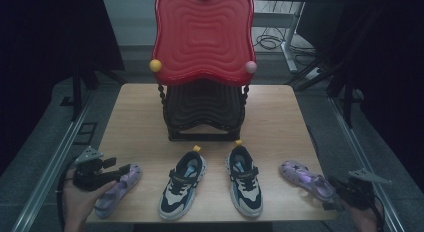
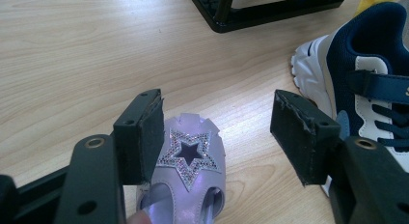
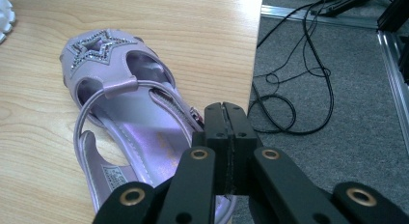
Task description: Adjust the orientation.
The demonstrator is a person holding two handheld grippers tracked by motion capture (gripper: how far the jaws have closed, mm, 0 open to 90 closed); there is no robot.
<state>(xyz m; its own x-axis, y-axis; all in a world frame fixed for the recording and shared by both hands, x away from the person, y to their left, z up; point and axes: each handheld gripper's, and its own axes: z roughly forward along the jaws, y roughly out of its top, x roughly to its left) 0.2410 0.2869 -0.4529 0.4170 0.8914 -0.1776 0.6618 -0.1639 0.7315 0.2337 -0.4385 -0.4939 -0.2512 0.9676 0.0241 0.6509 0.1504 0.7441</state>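
Two lilac sandals with star toes lie on the wooden table. The left sandal sits at the front left corner. My left gripper is open, its pads standing either side of that sandal's toe, the left pad close against it. The right sandal lies at the front right, near the table's edge. My right gripper is shut, pads pressed together, over the sandal's outer rim by the buckle. Nothing shows between its pads.
A pair of navy and white sneakers stands between the sandals. Behind them is a rack with a red wavy top shelf and a black lower shelf. Cables lie on the grey floor right of the table.
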